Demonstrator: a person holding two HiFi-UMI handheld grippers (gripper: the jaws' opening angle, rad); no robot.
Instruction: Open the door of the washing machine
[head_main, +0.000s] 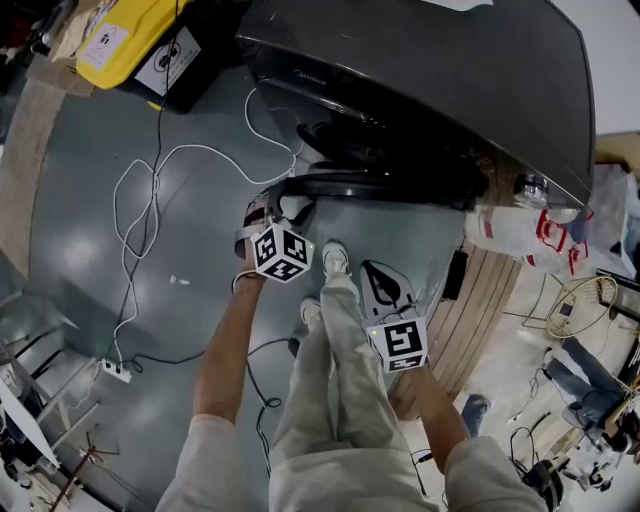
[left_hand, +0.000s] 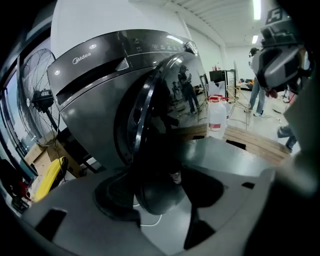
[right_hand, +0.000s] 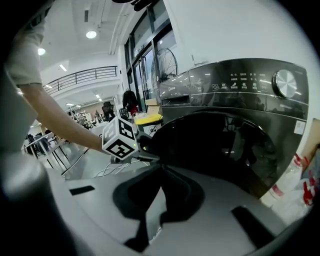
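A dark grey washing machine (head_main: 450, 70) stands at the top of the head view. Its round door (head_main: 400, 185) is swung partly out from the front. My left gripper (head_main: 275, 210) is at the door's free left edge, and in the left gripper view the door's rim and glass bulge (left_hand: 150, 130) fill the space between the wide-set jaws of my left gripper (left_hand: 160, 192), which grip that edge. The right gripper view shows the left gripper's marker cube (right_hand: 120, 140) beside the door (right_hand: 210, 145). My right gripper (head_main: 372, 268) hangs lower right, in front of the door, shut and holding nothing (right_hand: 160, 182).
White cable (head_main: 150, 190) loops over the grey floor to a power strip (head_main: 117, 371). A yellow and black case (head_main: 140, 40) sits upper left. A plastic jug (head_main: 515, 230) and a wooden pallet (head_main: 480, 310) stand to the right. My shoes (head_main: 335, 258) are below the door. A fan (left_hand: 37, 100) stands beside the machine.
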